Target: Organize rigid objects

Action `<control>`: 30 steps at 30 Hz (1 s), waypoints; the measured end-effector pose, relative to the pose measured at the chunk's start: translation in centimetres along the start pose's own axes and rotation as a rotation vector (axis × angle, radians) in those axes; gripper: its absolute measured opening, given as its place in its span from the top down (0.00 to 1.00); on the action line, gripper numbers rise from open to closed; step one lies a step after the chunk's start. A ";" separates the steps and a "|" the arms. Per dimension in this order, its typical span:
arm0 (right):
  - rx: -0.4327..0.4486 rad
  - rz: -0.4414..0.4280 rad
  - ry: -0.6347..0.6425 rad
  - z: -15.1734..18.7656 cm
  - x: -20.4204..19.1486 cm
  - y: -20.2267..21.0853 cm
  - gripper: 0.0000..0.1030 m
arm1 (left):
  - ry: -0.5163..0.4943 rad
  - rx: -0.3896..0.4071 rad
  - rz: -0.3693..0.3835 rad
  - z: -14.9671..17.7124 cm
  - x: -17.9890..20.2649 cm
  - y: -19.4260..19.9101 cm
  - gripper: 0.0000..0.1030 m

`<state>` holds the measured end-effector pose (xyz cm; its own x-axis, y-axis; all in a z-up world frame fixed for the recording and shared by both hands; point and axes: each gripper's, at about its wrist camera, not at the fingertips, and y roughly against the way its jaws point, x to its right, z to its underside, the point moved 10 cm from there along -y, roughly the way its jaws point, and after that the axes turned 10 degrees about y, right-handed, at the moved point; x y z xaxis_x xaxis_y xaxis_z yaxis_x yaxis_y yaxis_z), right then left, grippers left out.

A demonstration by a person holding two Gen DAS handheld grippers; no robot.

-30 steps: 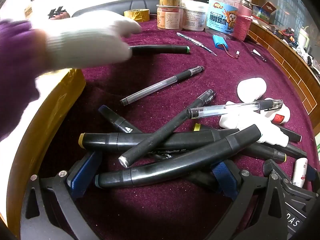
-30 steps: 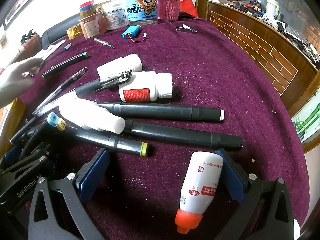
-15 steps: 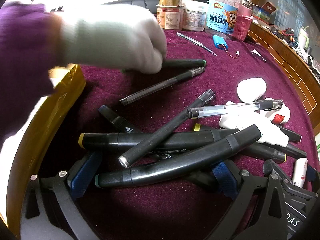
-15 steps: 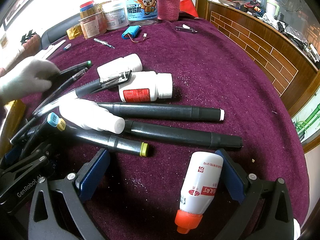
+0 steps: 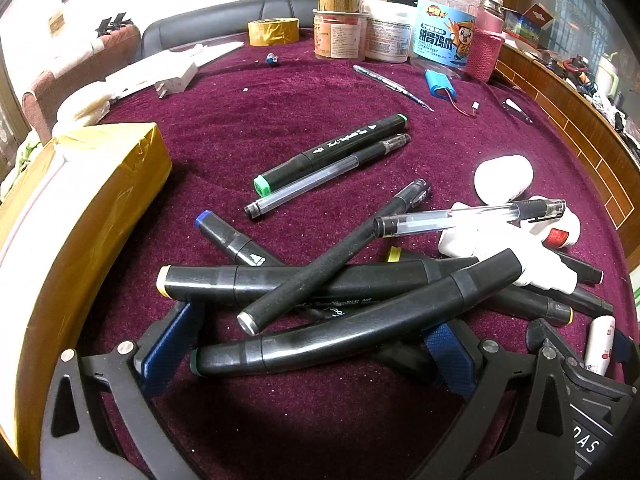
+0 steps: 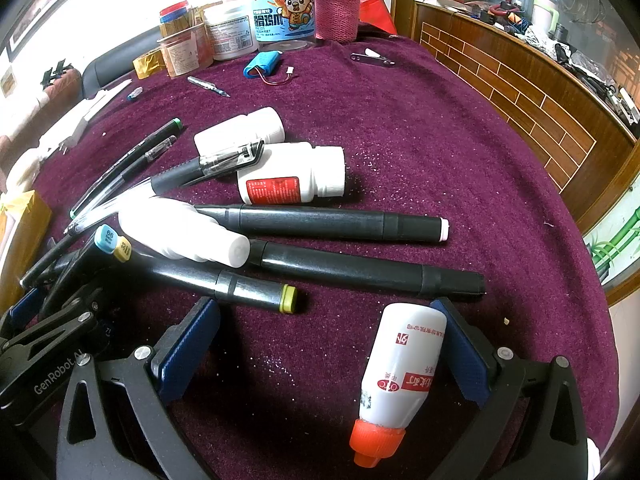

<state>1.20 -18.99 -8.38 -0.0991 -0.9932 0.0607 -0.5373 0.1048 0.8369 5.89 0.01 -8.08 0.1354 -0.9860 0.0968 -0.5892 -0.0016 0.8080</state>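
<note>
A heap of black markers (image 5: 352, 328) and pens lies on the purple cloth in the left wrist view. My left gripper (image 5: 312, 356) is open around the nearest markers of the heap. A green-capped marker (image 5: 332, 152) lies beside a clear pen (image 5: 328, 174) farther back. In the right wrist view, my right gripper (image 6: 332, 344) is open, with a white bottle with an orange cap (image 6: 396, 372) lying between its fingers beside the right pad. Two long black markers (image 6: 340, 224) and white pill bottles (image 6: 292, 176) lie ahead of it.
A gold-taped box (image 5: 68, 216) stands at the left. Jars and tubs (image 5: 384, 32), a tape roll (image 5: 274, 31), a blue battery pack (image 5: 440, 84) and a metal pen (image 5: 392, 86) are at the back. A wooden ledge (image 6: 540, 92) borders the table's right side.
The gloved hand moved the green-capped marker nearer, laid it beside the clear pen, and has left the view. Both grippers have stayed still.
</note>
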 end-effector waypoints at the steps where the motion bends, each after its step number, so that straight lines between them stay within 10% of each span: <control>1: 0.000 0.000 0.000 0.0 0.0 0.0 0.01 | 0.000 0.000 0.000 0.0 0.0 0.0 0.00; 30: -0.004 0.014 -0.014 -0.1 0.1 -0.2 0.01 | -0.058 -0.051 0.035 1.2 -0.6 0.9 0.00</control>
<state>1.40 -19.08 -8.44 -0.1188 -0.9908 0.0648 -0.5327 0.1187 0.8380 4.31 0.40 -8.12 0.0684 -0.9934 0.0925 -0.5511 0.0397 0.8335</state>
